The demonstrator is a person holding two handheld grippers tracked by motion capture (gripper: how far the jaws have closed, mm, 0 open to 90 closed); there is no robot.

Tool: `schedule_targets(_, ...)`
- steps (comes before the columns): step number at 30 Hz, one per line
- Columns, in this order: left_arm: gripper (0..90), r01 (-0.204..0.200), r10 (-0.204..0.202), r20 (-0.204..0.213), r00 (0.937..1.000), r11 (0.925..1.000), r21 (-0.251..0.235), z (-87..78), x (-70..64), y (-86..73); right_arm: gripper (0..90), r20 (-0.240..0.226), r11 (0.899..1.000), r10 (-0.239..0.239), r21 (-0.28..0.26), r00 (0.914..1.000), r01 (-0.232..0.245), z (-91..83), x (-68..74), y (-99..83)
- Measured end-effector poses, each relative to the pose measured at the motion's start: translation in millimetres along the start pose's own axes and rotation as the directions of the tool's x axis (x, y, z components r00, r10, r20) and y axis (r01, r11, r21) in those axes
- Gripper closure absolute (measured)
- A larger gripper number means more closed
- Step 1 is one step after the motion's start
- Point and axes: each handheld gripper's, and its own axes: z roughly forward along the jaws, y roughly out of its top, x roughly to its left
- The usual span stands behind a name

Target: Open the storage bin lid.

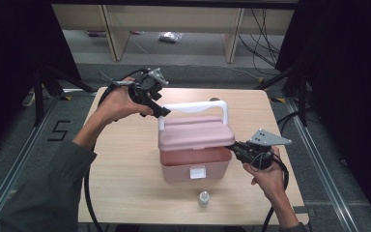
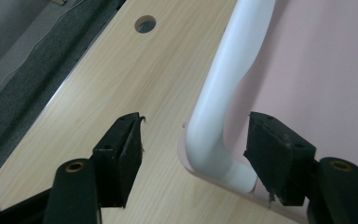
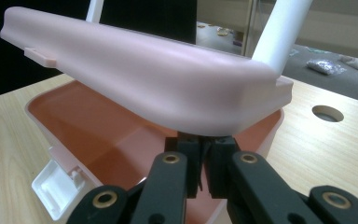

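Okay, pink box (image 1: 195,162) sits mid-bench, lid (image 1: 195,133) partly raised, orange-pink inside showing under it. White handle (image 1: 195,106) stands upright over the lid. White latch (image 1: 197,172) hangs open on the front wall. Left tool (image 1: 160,111) is at the handle's left corner; in the left gripper view its jaws stand wide apart either side of the handle bend (image 2: 209,140), not pinching it. Right tool (image 1: 233,147) is at the box's right edge, jaws nearly closed together just under the lid's edge (image 3: 205,121); can't tell if they pinch the box wall. Small bottle (image 1: 203,198) stands near the front of the bench (image 1: 125,169), apart from the box.
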Motion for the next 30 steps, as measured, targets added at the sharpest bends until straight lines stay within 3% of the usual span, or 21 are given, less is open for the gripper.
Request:
schedule_targets(2,33.6,0.026,-0.026,-0.008,0.9996,0.9995,-0.015,-4.4,1.2,-6.0,87.3,0.003,1.0,0.001,-0.009,1.0,-0.001,0.9,0.6,-0.2)
schedule_targets(3,33.2,0.036,-0.036,-0.003,0.9993,0.9992,-0.015,-6.3,1.6,-8.3,87.3,0.007,0.999,-0.03,-0.015,0.9995,0.03,1.0,-1.8,0.3)
schedule_targets(4,32.9,0.045,-0.045,-0.004,0.999,0.9987,-0.021,-8.8,1.9,-12.7,87.3,-0.001,1.0,-0.014,-0.01,0.9999,0.014,1.2,-1.0,0.3)
schedule_targets(7,31.2,0.079,-0.079,-0.021,0.9966,0.9965,-0.027,-14.1,2.4,-23.1,87.3,-0.009,1.0,-0.027,0.006,0.9996,0.027,0.1,-2.4,1.7)
schedule_targets(8,30.5,0.104,-0.105,-0.024,0.9942,0.9939,-0.036,-15.6,2.7,-28.5,87.3,-0.01,1.0,-0.009,0.011,0.9999,0.009,-0.1,-1.0,1.6)
schedule_targets(10,30.2,0.136,-0.137,-0.021,0.9904,0.9898,-0.042,-16.8,3.0,-36.4,87.4,-0.006,0.999,-0.033,0.005,0.9994,0.033,0.7,-2.6,2.7)
schedule_targets(11,30.1,0.151,-0.151,-0.012,0.9884,0.9879,-0.037,-16.7,2.8,-41.2,87.3,-0.012,1.0,-0.019,0.01,0.9997,0.019,0.8,-1.6,2.9)
schedule_targets(13,29.6,0.161,-0.162,-0.034,0.9862,0.9862,-0.039,-15.7,1.5,-51.6,87.3,-0.005,1.0,-0.022,0.019,0.9998,0.022,0.8,-0.6,3.8)
schedule_targets(15,29.1,0.175,-0.177,-0.031,0.9838,0.9834,-0.047,-14.5,-0.8,-59.7,87.3,0.005,0.999,-0.047,0.009,0.9989,0.047,1.6,-1.3,5.1)
schedule_targets(18,29.0,0.209,-0.211,-0.021,0.9772,0.9748,-0.077,-13.2,-4.8,-74.7,87.3,0.006,0.999,-0.034,0.004,0.9994,0.034,1.6,0.9,6.4)
schedule_targets(22,28.0,0.225,-0.227,-0.005,0.9739,0.9691,-0.1,-9.9,-13.1,-91.1,87.1,-0.002,0.999,-0.042,0.007,0.9991,0.042,1.0,-0.3,9.0)
schedule_targets(25,27.1,0.246,-0.246,0.023,0.9691,0.9601,-0.132,-8.0,-21.0,-102.9,86.9,0.005,0.999,-0.032,0.004,0.9995,0.032,1.6,0.4,10.2)
schedule_targets(28,25.3,0.242,-0.243,0.01,0.9701,0.9609,-0.135,-3.2,-27.8,-112.4,86.5,-0.008,0.999,-0.037,-0.004,0.9993,0.037,2.4,0.6,12.1)
schedule_targets(30,25.2,0.249,-0.248,0.025,0.9684,0.9592,-0.134,2.8,-33.8,-116.9,86.5,0.009,0.998,-0.055,-0.005,0.9984,0.055,2.2,0.0,13.3)
